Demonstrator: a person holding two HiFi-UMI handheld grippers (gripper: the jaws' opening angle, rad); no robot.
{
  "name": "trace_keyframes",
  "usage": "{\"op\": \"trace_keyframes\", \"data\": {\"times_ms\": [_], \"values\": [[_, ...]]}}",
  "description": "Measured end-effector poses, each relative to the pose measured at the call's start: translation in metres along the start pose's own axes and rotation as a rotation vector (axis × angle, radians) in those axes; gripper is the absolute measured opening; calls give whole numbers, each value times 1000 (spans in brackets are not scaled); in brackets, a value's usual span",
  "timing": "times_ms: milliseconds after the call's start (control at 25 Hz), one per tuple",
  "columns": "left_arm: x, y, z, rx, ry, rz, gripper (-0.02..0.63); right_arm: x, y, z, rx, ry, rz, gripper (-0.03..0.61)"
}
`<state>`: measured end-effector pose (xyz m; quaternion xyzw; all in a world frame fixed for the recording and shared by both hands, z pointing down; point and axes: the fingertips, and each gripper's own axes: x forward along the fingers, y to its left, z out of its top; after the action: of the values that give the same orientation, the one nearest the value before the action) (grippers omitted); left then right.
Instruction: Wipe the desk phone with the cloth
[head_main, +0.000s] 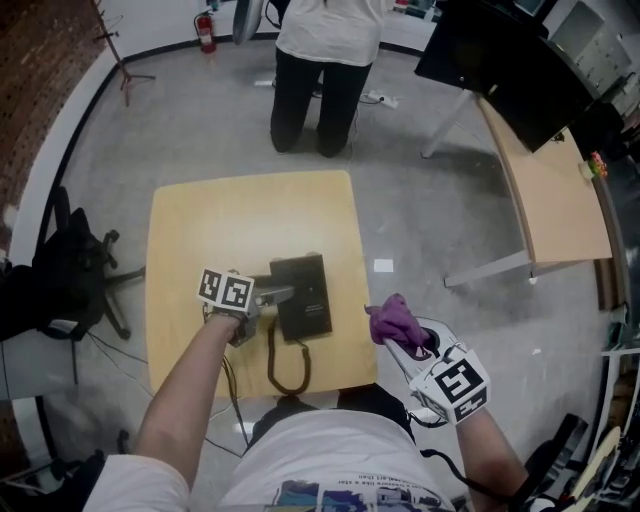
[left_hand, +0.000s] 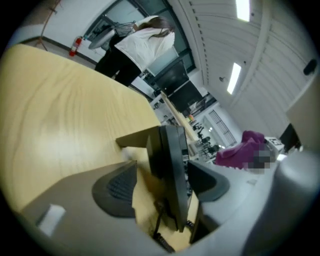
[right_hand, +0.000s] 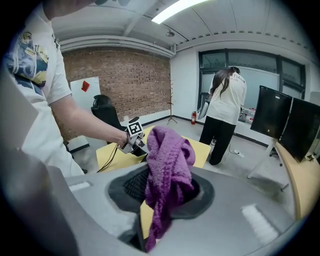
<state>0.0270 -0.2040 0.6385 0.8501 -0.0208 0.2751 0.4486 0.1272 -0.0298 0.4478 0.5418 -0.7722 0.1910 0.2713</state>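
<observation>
The dark desk phone lies on the pale wooden table, its coiled cord looping toward the near edge. My left gripper reaches the phone's left side. In the left gripper view the phone stands edge-on between the jaws, and table shows between it and the left pad, so the left gripper is open around it. My right gripper hovers off the table's right edge, shut on a bunched purple cloth. The cloth hangs over the right gripper.
A person stands beyond the table's far edge. A black office chair sits to the left. A second long table with dark monitors runs along the right. A small white scrap lies on the grey floor.
</observation>
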Motion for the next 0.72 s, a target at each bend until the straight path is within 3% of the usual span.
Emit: {"op": "trace_keyframes", "data": {"times_ms": [120, 240, 320, 520, 640, 720], "values": [[-31, 8, -8, -25, -117, 117, 334, -4, 9, 1, 6, -18, -31, 101], [-70, 6, -25, -94, -265, 168, 313, -13, 26, 2, 25, -36, -63, 101], [-91, -7, -41, -93, -319, 174, 284, -22, 38, 1, 27, -42, -79, 101], [-112, -59, -85, 42, -292, 183, 191, -36, 59, -9, 15, -52, -63, 101], [-113, -93, -110, 143, -252, 209, 9, -41, 67, -14, 9, -79, -35, 101], [-111, -115, -120, 190, -241, 226, 5, -48, 70, -15, -3, -115, -14, 101]]}}
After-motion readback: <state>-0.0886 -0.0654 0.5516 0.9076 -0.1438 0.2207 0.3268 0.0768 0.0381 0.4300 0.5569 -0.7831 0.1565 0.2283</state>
